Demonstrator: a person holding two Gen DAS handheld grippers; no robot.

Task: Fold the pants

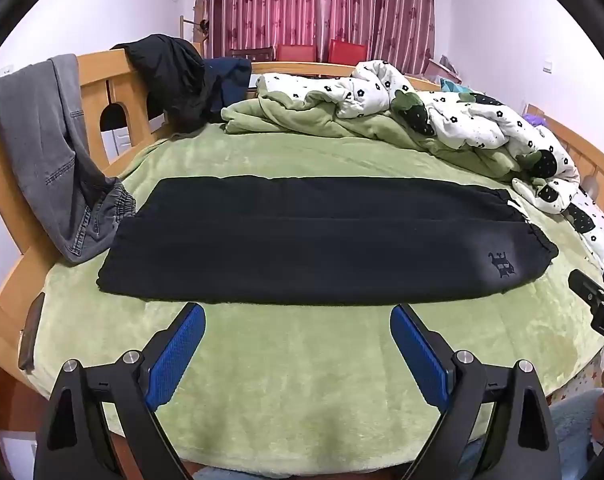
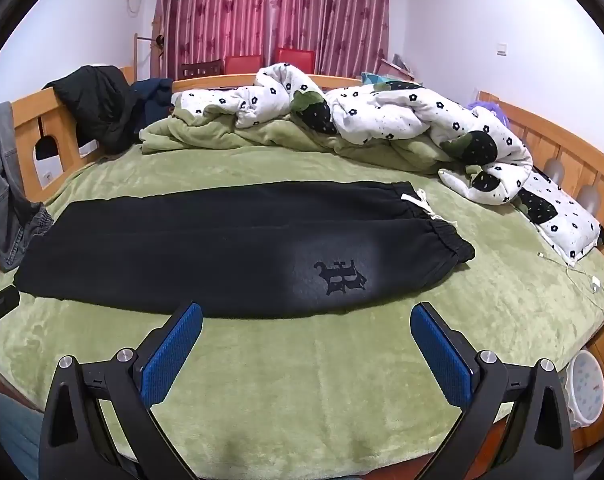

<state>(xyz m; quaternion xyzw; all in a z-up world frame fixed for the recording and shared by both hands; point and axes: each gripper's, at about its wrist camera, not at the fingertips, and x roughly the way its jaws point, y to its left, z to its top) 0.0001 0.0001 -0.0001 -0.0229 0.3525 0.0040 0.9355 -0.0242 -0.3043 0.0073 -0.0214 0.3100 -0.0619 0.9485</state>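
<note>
While the black pants (image 1: 302,240) lie flat, folded lengthwise across the green bed (image 1: 302,360), waistband to my right, I hold the left tongs (image 1: 298,316) and right tongs (image 2: 305,316) wide apart, empty, just short of their near edge.

White walls (image 1: 102,4) enclosing room; red curtains (image 2: 270,12) hanging behind wooden bed frame (image 1: 98,76); green blanket (image 2: 302,380) covering bed.

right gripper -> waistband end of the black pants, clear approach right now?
Probably yes. The right gripper is open and empty, just short of the black pants; only bare green blanket lies between it and the waistband. The quilt sits farther back.
</note>
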